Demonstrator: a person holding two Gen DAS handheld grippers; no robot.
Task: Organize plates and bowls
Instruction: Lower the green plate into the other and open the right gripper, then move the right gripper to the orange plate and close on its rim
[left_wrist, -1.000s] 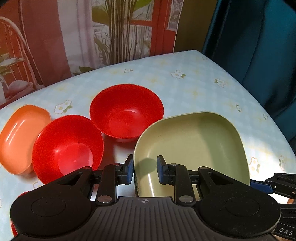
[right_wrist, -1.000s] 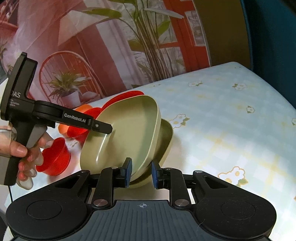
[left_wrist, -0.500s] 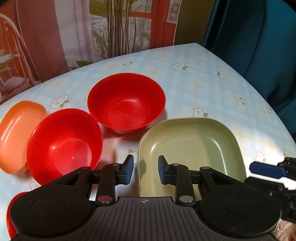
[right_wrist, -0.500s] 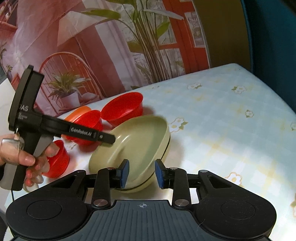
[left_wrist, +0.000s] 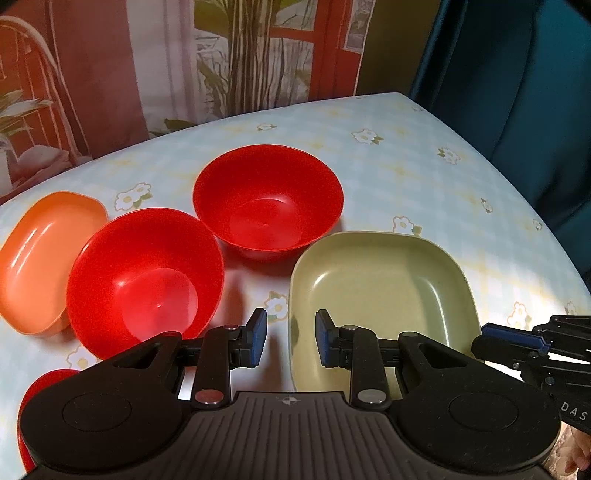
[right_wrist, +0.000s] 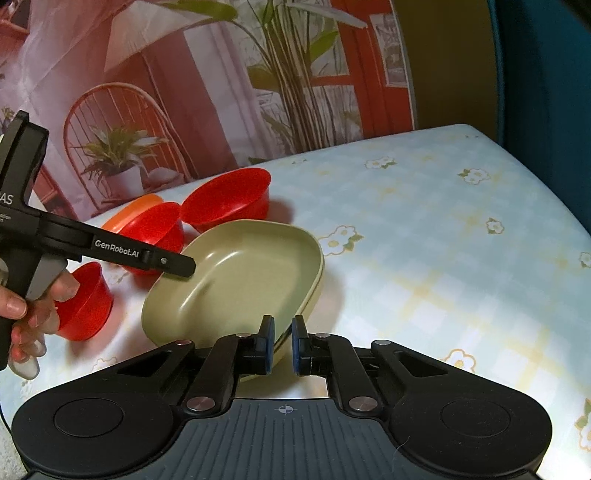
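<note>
Two green square plates sit nested on the table, the top one (left_wrist: 380, 288) (right_wrist: 236, 280) lying level in the lower one (right_wrist: 314, 299). My left gripper (left_wrist: 289, 338) is open and empty above the stack's left rim. My right gripper (right_wrist: 282, 345) has a narrow gap between its pads, just clear of the stack's near rim, holding nothing. Two large red bowls (left_wrist: 144, 280) (left_wrist: 267, 199) and an orange oval dish (left_wrist: 44, 254) stand left of the plates.
A small red cup (right_wrist: 86, 302) (left_wrist: 40, 391) stands near the left hand. The flowered tablecloth (right_wrist: 443, 240) stretches right of the plates. A teal curtain (left_wrist: 517, 92) hangs past the table's right edge.
The top green plate went from tilted in my right gripper to lying flat in the lower plate. My right gripper let go, drew back and narrowed. My left gripper rose slightly.
</note>
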